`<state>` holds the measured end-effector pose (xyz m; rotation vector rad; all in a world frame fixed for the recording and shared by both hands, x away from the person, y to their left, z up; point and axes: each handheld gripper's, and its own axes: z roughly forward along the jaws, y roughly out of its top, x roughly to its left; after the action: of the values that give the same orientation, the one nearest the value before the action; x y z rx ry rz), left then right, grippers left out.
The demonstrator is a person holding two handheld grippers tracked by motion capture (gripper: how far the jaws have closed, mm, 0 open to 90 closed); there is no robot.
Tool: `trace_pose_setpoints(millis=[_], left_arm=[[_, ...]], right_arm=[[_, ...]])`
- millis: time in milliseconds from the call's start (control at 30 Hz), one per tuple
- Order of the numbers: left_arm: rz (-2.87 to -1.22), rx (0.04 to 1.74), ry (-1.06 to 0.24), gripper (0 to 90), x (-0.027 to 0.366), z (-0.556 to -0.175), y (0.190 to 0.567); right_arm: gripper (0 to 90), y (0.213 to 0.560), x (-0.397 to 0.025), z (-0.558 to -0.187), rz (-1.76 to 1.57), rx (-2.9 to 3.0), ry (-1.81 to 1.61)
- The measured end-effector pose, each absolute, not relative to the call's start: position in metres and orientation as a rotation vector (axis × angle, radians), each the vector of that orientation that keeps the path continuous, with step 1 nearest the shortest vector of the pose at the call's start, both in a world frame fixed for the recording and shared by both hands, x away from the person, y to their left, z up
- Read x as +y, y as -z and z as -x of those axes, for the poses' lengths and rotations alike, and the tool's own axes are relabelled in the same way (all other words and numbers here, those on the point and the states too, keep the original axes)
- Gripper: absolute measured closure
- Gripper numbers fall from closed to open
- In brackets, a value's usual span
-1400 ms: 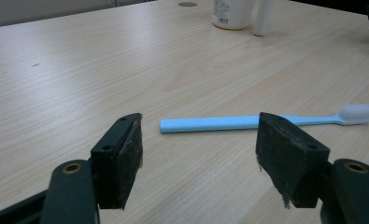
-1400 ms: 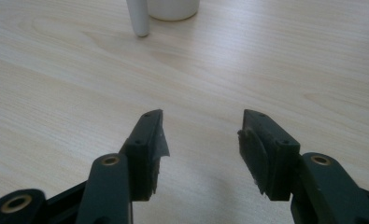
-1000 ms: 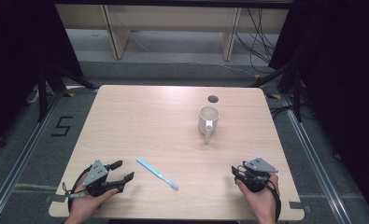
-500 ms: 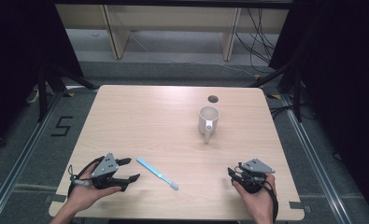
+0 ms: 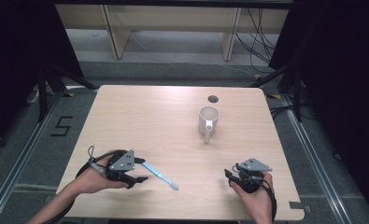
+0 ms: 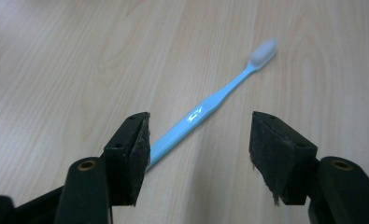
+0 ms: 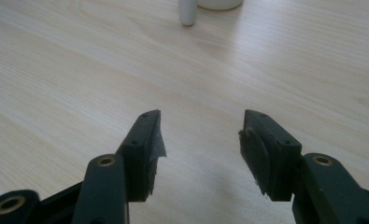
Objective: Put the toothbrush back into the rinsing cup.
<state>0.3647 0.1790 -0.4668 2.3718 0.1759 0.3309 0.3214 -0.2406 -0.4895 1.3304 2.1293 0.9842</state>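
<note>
Left gripper (image 5: pixel 136 176) rests low at the near left of the surface (image 5: pixel 163 116), hand (image 5: pixel 94 176) wrapped behind it, fingers (image 6: pixel 128 156) spread apart and holding nothing. The blue toothbrush (image 6: pixel 205 112) lies flat with its handle end just inside the left finger, bristle head pointing away. A small white mark on the handle cannot be read. Right gripper (image 5: pixel 232 176) sits at the near right, fingers (image 7: pixel 145 149) released and empty. Farther back, a white mug (image 5: pixel 208 119) stands upright, handle toward the person; nothing blocks it. A dark round hole (image 5: pixel 213 99) lies beyond it.
</note>
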Motion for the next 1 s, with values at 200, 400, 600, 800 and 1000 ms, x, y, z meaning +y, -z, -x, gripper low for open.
trace_pose_setpoints(millis=[200,400,600,800,1000], left_arm=[[-2.489,0.140,-0.275,39.4,0.175,-0.380,0.453],[-2.598,0.036,-0.289,44.4,0.169,-0.395,0.440],[-2.709,-0.191,-0.220,49.0,0.155,-0.404,0.439],[-2.778,-0.329,-0.178,53.5,0.140,-0.409,0.447],[-2.830,-0.440,-0.183,55.9,0.130,-0.412,0.453]], right_arm=[[47.7,0.493,-0.239,-0.322,-1.305,2.144,-0.988],[47.7,0.494,-0.239,-0.323,-1.307,2.178,-0.981],[47.8,0.495,-0.239,-0.322,-1.342,2.173,-0.988],[47.9,0.497,-0.238,-0.322,-1.356,2.179,-1.007],[47.8,0.496,-0.237,-0.322,-1.359,2.173,-1.003]])
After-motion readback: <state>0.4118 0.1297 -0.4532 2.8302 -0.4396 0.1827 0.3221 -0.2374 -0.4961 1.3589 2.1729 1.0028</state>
